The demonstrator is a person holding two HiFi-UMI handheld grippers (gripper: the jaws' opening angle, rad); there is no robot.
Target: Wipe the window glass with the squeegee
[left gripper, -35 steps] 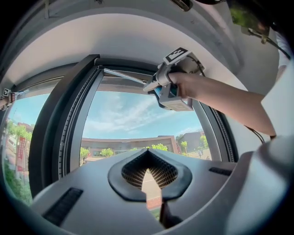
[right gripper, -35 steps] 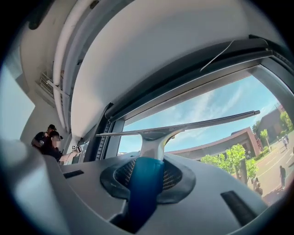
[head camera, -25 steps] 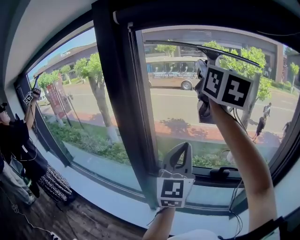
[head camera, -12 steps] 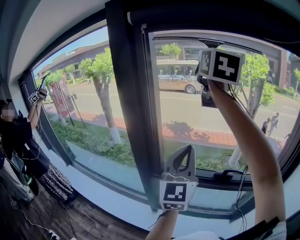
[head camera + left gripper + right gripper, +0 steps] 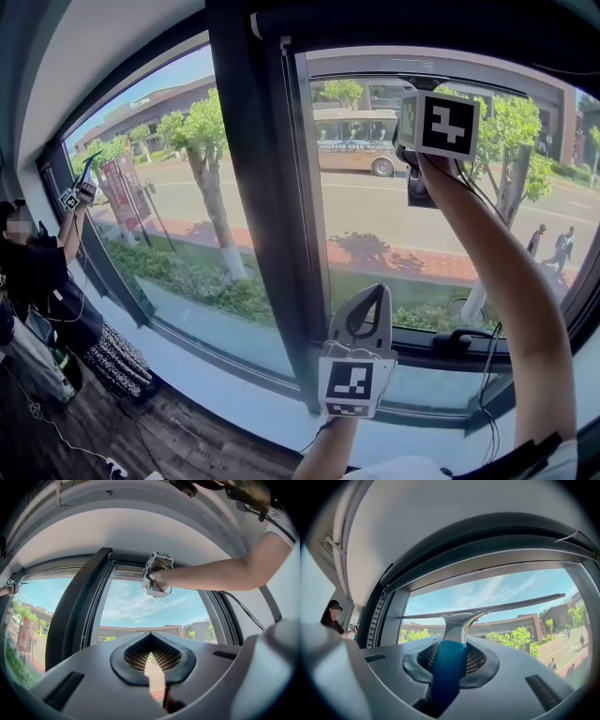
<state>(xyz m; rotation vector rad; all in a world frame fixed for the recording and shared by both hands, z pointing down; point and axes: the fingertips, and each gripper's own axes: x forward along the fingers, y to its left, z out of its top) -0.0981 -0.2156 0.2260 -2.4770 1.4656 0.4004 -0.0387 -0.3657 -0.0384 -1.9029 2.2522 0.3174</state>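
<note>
Left tongs (image 5: 151, 637) are together at the tips with nothing between them; their own view shows only a thin slit of street lower down between the pads. Head view puts them low, pointing up, in front of the lower frame (image 5: 422, 359) and just beside the dark mullion (image 5: 267, 206).

Right tongs (image 5: 449, 648) are clamped on the blue handle (image 5: 446, 672) of the squeegee (image 5: 457, 620). That grip shows only in the right gripper view; in the head view the marker cube (image 5: 439, 124) covers it.

The squeegee is held high on a raised arm, metal neck up. Its blade (image 5: 497, 607) runs across the top of the window glass (image 5: 511, 590), just under the upper frame (image 5: 497, 564). Can't tell if the rubber touches the glass.

Left gripper view catches the right tongs from below, with the forearm (image 5: 220, 573).

At the left edge of the head view, another person (image 5: 37, 272) stands at the next pane, arm raised. Beyond the glass: trees (image 5: 197, 131), road, bus (image 5: 352, 141).
</note>
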